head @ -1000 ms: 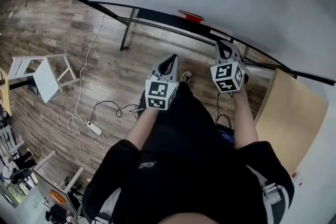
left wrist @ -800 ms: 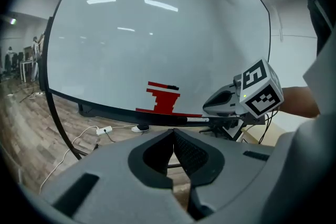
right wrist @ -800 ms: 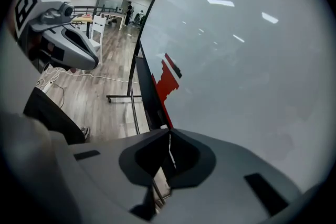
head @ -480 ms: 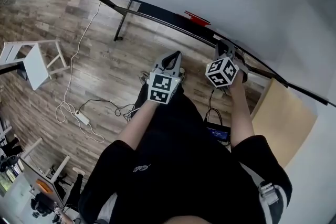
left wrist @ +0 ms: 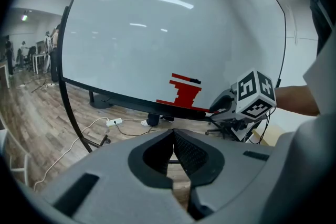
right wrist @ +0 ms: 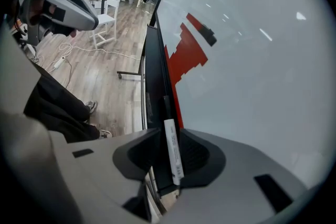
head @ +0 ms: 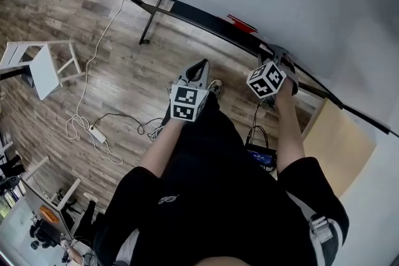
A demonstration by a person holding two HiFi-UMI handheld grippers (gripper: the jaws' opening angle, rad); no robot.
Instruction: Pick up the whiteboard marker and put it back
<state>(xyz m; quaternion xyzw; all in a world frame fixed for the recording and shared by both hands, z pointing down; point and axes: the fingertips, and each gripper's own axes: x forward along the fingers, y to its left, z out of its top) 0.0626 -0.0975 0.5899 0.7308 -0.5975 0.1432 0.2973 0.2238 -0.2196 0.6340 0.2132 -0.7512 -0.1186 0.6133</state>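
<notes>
Whiteboard [right wrist: 252, 60] ahead, tray [right wrist: 155, 76] below. Right claw [right wrist: 170, 139] is opening, marker [right wrist: 173, 157] loose between its jaws. Best to back straight out, no nudging. Left claw [left wrist: 173, 136] is pressed together, empty.

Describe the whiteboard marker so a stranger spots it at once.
Find the big whiteboard, then the black tray along its lower edge. There, between the right gripper's opening jaws, is the marker: a slim white barrel with a dark cap.
</notes>
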